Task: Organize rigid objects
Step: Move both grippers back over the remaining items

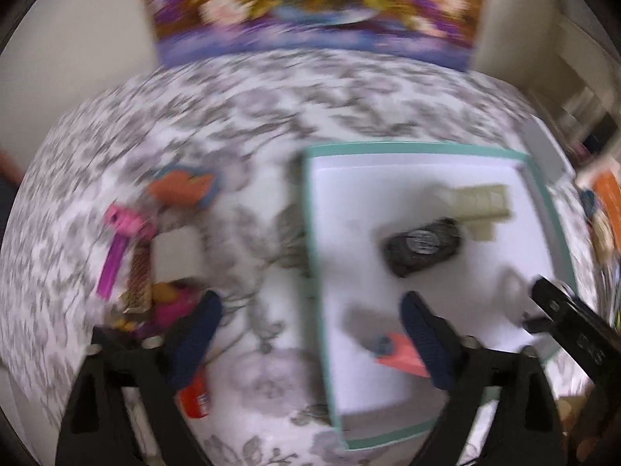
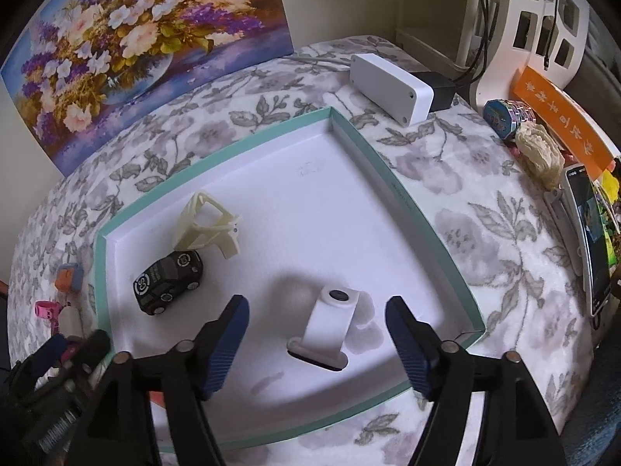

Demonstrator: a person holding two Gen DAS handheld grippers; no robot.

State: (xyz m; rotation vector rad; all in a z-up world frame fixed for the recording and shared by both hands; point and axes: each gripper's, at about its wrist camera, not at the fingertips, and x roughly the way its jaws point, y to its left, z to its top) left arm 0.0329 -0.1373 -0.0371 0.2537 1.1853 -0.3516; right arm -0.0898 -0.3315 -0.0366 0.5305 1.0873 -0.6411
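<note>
A shallow white cardboard tray with a teal rim lay on a bedspread printed with grey flowers. Inside the tray, a black toy car with white markings stood near the left wall, touching or just beside a cream plastic lattice piece behind it. A white plastic stand with a dark round lens at its top rested on the tray floor near the front edge.

The right gripper hovered over that stand with its blue-padded jaws spread wide; the stand sat between the pads, but neither pad touched it.

The left gripper stood with its jaws equally wide and nothing between them, straddling the tray's left wall. Its view was motion-blurred. Outside the tray, to the left, lay a pink and purple toy, an orange and blue block and a white block. A salmon-coloured piece lay in the tray by its right finger.

A floral painting leaned against the wall behind.
</note>
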